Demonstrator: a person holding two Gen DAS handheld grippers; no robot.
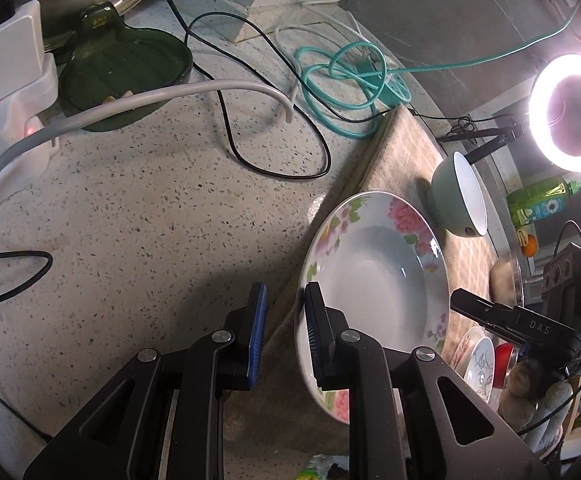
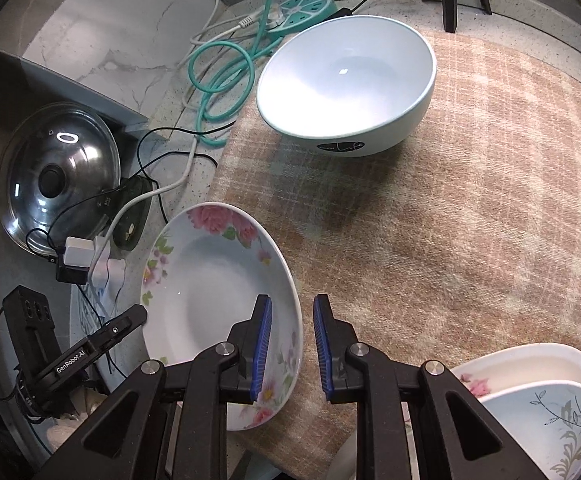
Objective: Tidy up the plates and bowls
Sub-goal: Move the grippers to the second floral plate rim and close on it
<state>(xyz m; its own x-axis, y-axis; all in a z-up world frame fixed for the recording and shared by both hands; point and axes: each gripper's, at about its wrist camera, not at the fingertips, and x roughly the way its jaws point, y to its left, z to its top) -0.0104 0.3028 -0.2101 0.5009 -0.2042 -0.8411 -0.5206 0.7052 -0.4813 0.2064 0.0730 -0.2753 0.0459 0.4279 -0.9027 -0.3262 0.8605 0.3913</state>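
A deep white plate with pink flowers [image 1: 374, 264] [image 2: 214, 292] hangs tilted over the left edge of the checked mat [image 2: 470, 200]. My left gripper [image 1: 286, 292] is shut on its near rim, one finger inside the plate and one outside. On the opposite rim my right gripper [image 2: 290, 304] is shut the same way. Each gripper also shows in the other's view, the right gripper [image 1: 506, 316] in a gloved hand and the left gripper [image 2: 102, 340] at the plate's far side. A mint-green bowl [image 1: 462, 200] [image 2: 346, 76] stands on the mat behind.
Stacked floral dishes [image 2: 530, 400] sit at the mat's near right corner. On the speckled counter [image 1: 150, 208] lie cables, a teal hose [image 1: 342, 80], a green soap dish [image 1: 126, 72], white plugs [image 1: 10, 80] and a glass pot lid [image 2: 58, 168]. A ring light [image 1: 566, 108] glares at the right.
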